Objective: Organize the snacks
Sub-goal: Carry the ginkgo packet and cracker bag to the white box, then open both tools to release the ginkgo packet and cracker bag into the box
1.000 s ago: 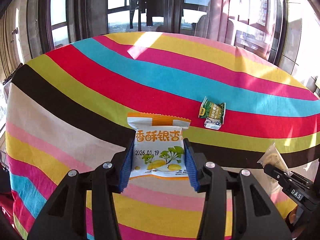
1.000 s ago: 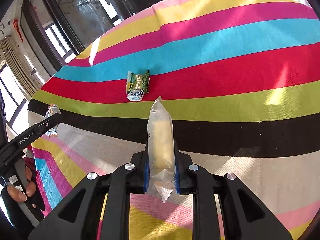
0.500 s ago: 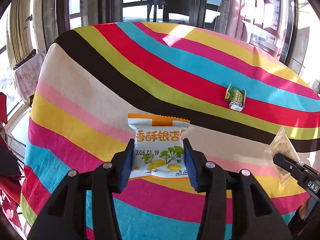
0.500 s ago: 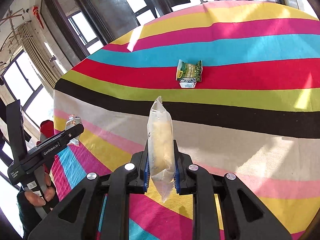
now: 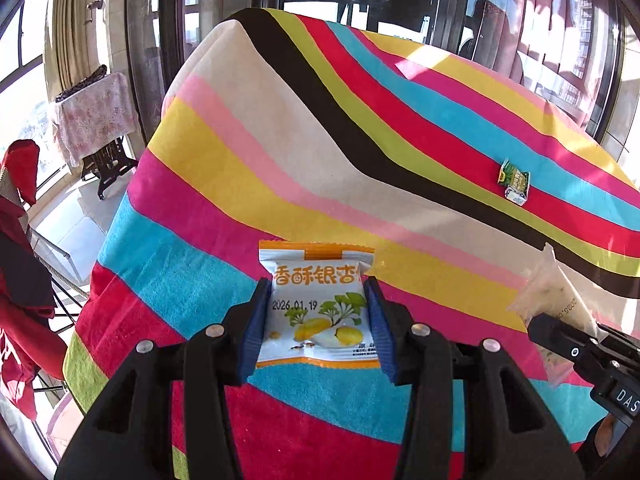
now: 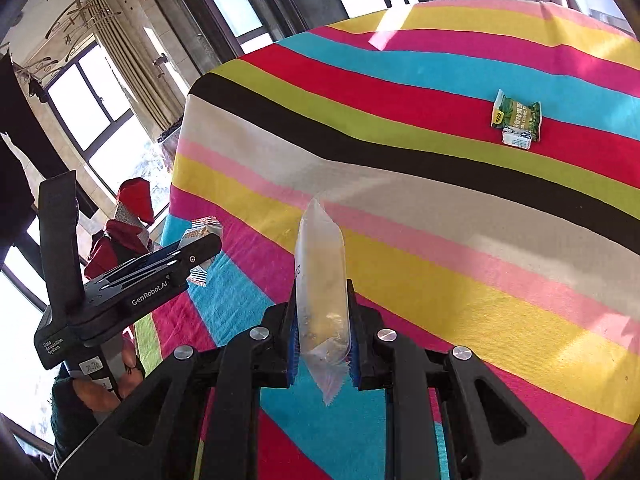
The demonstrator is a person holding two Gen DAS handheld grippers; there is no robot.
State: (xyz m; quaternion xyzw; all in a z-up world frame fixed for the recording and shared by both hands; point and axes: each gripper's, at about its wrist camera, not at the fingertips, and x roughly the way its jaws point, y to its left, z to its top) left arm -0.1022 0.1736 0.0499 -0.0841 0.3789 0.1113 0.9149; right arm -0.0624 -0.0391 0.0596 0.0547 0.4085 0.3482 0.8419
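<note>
Two handheld grippers hover above a desk point(image 5: 280, 152) draped in a bright striped cloth. The left gripper point(image 5: 318, 324) has its jaws closed on a white and orange ginkgo snack packet point(image 5: 318, 304), held upright and facing the camera. The right gripper point(image 6: 322, 336) has its jaws clamped on a clear plastic snack pouch point(image 6: 320, 280), held edge-on. Well apart, on the red stripe, a green pea snack packet point(image 6: 516, 114) lies touching a small white packet point(image 6: 517, 138). To group the snacks neatly, each held packet probably should be lowered flat just beside that pair before releasing.
</note>
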